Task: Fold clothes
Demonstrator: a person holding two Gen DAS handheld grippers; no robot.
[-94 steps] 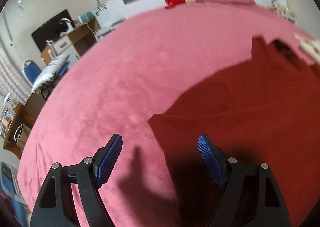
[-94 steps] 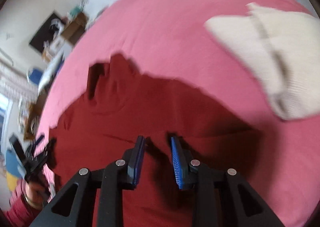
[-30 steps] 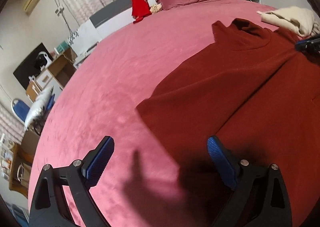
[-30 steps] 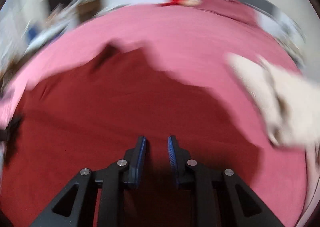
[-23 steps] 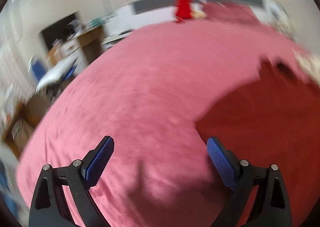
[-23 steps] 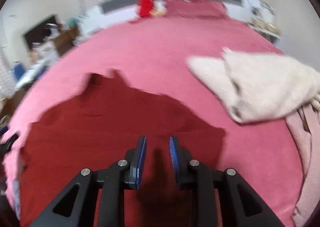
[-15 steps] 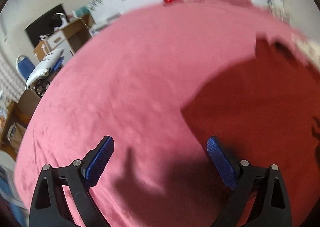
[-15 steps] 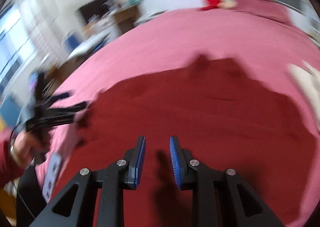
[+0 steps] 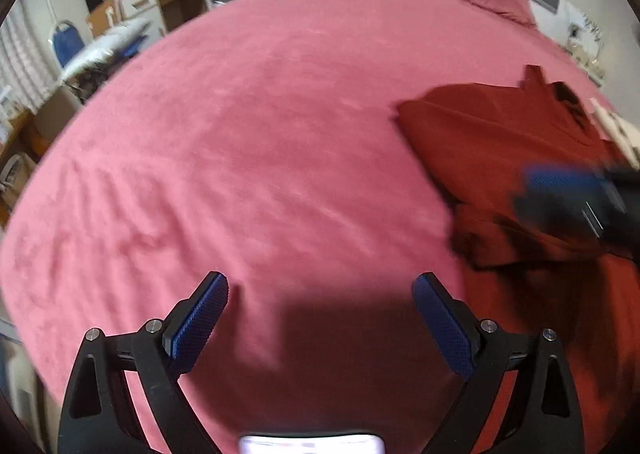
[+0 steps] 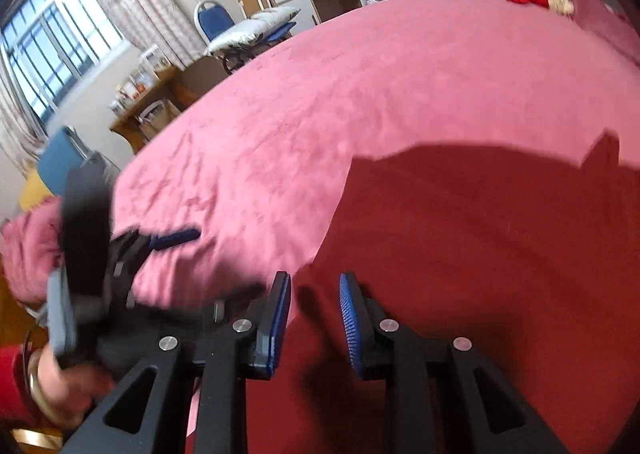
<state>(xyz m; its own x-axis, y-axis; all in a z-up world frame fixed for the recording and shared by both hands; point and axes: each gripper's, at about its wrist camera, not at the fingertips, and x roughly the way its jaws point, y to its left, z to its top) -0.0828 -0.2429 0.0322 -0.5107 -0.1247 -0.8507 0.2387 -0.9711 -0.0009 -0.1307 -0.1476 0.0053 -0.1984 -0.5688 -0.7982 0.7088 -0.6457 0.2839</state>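
Swung across to the sweater's (image 10: pixel 480 254) nine-o'clock edge, the right gripper (image 10: pixel 314 318) hangs slightly parted, empty; left gripper (image 9: pixel 320 330) spread wide. Such narrow jaws may snag one layer only.

A dark red sweater (image 9: pixel 500 141) lies spread on a bed covered in a pink plush blanket (image 9: pixel 260 133), toward the blanket's right side in the left wrist view, well apart from the pillow end. Its high collar (image 9: pixel 564 93) points toward the far end of the bed. The left edge of the garment is doubled over onto the body, leaving a thick rumpled fold (image 9: pixel 492 242) with a dark shadow beneath. In the right wrist view the cloth (image 10: pixel 480 238) fills the near right part of the bed, mostly flat, with a straight near-vertical edge against the pink cover.
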